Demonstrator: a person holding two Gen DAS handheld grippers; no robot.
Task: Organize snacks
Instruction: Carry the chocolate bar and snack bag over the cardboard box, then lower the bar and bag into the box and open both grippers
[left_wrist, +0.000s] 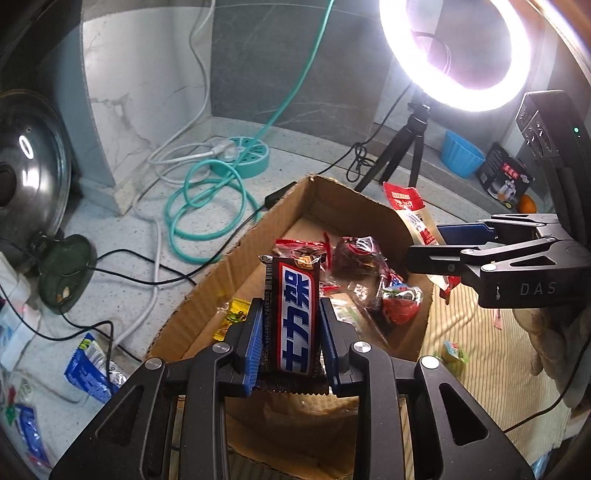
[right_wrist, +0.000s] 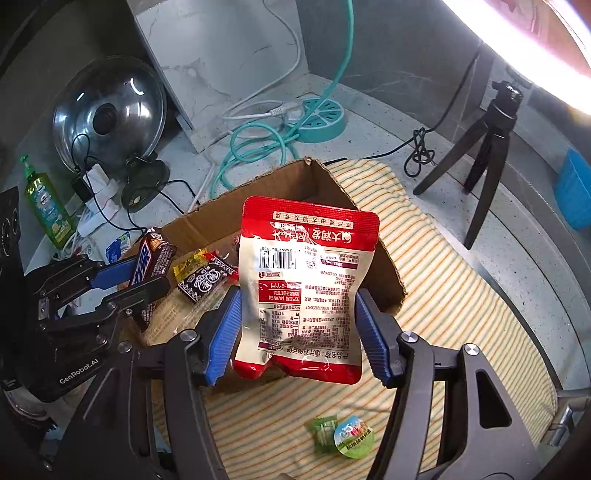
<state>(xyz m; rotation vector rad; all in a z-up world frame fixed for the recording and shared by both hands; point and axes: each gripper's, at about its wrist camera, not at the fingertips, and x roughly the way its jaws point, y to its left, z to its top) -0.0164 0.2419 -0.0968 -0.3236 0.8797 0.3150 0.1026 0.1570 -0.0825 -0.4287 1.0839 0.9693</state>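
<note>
My left gripper (left_wrist: 291, 336) is shut on a brown chocolate bar (left_wrist: 293, 314) with a blue and white label, held upright over the near end of an open cardboard box (left_wrist: 236, 258). The box holds several wrapped snacks (left_wrist: 354, 254). My right gripper (right_wrist: 299, 332) is shut on a red and white snack pouch (right_wrist: 306, 288), held above the box's right wall (right_wrist: 373, 254). The right gripper also shows in the left wrist view (left_wrist: 428, 251) with the pouch (left_wrist: 410, 210). The left gripper with the bar (right_wrist: 151, 258) shows in the right wrist view.
The box stands on a striped cloth (right_wrist: 461, 295). A green jelly cup (right_wrist: 351, 437) lies on the cloth near me. A ring light on a tripod (left_wrist: 406, 151), a teal cable and power strip (left_wrist: 240, 155), a pot lid (right_wrist: 110, 114) and a green bottle (right_wrist: 46, 203) stand around.
</note>
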